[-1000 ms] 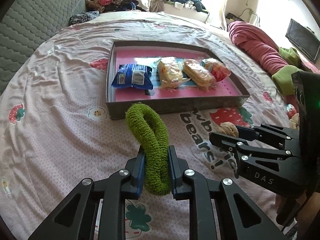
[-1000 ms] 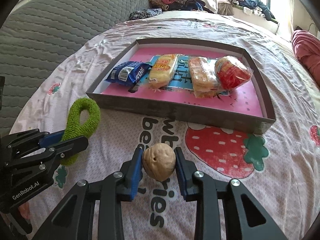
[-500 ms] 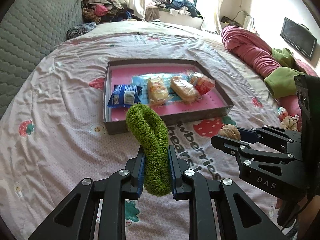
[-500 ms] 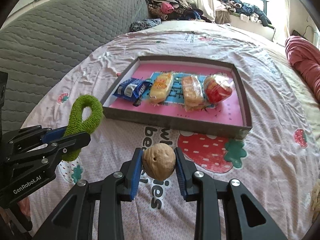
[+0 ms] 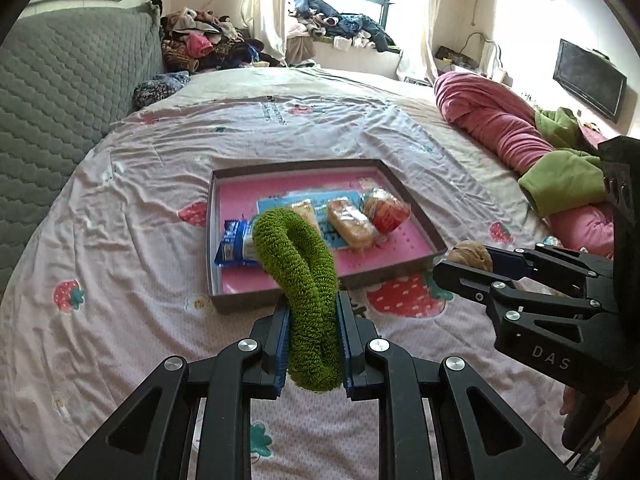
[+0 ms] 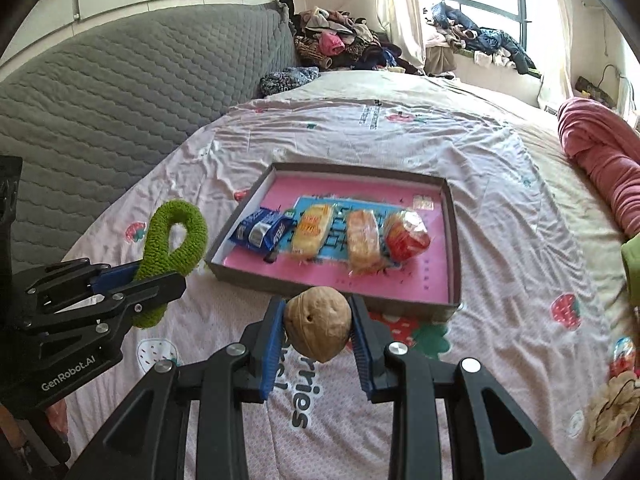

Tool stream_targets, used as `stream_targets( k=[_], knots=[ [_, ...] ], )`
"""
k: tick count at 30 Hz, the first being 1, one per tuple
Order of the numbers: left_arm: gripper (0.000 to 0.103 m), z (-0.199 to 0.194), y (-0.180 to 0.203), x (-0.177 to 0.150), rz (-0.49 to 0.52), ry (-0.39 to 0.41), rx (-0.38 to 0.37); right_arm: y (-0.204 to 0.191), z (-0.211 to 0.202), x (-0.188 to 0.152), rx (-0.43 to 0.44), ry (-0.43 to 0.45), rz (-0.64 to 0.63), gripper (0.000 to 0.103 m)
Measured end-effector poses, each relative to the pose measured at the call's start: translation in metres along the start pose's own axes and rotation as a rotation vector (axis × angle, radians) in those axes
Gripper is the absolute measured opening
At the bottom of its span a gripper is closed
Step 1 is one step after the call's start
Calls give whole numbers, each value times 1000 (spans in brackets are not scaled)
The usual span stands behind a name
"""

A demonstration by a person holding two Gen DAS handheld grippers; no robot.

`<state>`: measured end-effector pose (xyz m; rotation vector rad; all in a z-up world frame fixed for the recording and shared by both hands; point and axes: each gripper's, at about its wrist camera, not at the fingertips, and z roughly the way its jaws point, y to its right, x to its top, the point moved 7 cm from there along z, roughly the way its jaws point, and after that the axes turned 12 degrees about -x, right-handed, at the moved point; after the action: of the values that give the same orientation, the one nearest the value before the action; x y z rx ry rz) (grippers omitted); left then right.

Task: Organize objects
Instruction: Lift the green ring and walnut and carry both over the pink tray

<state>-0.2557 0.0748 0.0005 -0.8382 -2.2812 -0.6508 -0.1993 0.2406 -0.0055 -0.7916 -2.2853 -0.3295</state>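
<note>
My left tongs (image 5: 310,344) pinch the fuzzy green fabric ring (image 5: 304,280); my right tongs (image 6: 318,344) pinch the wrinkled tan walnut (image 6: 318,330). Both hang above the bed, short of the shallow pink-floored grey tray (image 6: 452,240). Best clear its near rim, then release on bare pink beside the wrapped snacks.

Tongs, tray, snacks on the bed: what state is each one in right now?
Left tongs: shut on the green fuzzy ring, held above the bedsheet.
Right tongs: shut on the walnut, held above the bedsheet.
Tray: open-topped, flat on the bed.
Blue snack packet: lying in the tray.
Three clear-wrapped snacks: lying side by side in the tray.
</note>
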Motion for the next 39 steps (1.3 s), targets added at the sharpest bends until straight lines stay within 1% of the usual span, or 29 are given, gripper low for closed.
stream_targets(
  k=[6,15,30,39],
  knots=[
    [21,3,1,14,8,9,3,7,-5,15,-9,23,7,32],
    [21,19,-1,32,16,10,-2,17,4,34,-12,36,17,32],
    [21,64,-9,56,31,1,-14,16,34,66,1,55,6,32],
    [21,89,-22,60,23,-9,-8,16,65,67,13,40,12,32]
  ],
)
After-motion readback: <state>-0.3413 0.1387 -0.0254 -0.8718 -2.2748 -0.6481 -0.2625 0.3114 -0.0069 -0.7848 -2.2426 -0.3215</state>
